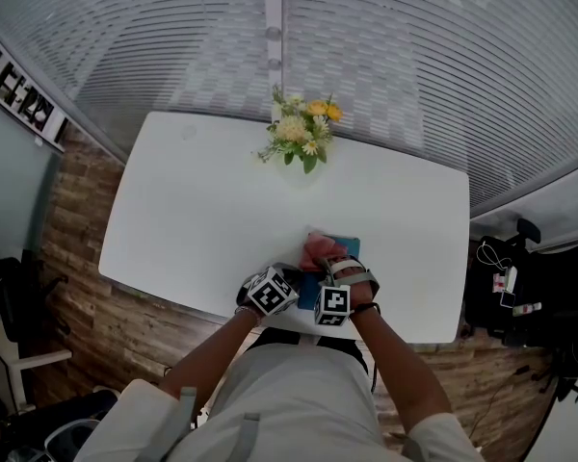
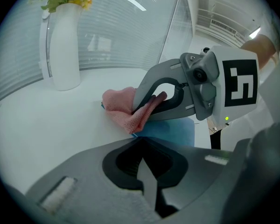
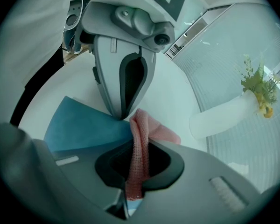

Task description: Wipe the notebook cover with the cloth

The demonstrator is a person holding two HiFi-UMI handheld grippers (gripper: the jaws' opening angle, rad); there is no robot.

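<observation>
A white rectangular desk with rounded corners (image 1: 193, 210) is taking up the middle of the head view, over wood-plank flooring. At its 12 o'clock edge a tall white vase (image 2: 65, 45) is standing upright, carrying a bunch of yellow and white flowers (image 1: 302, 133). Well apart from the vase, a flat blue notebook (image 3: 79, 125) is lying closed at about 5 o'clock on the desk, close to the person's edge.

Both grippers are crowding over the notebook, side by side. The left gripper (image 2: 140, 141) is pointing down with its jaws pressed together and nothing between them; in the right gripper view their tip is sitting at the notebook's edge, just beside the cloth. The right gripper (image 3: 136, 146), to the 3 o'clock side of the left one, is pinching the cloth – a strip of it is running straight down between its jaws.

The pink knitted cloth (image 3: 154, 127) is lying bunched at the 11 o'clock corner of the notebook, spilling partly onto the bare desk.
</observation>
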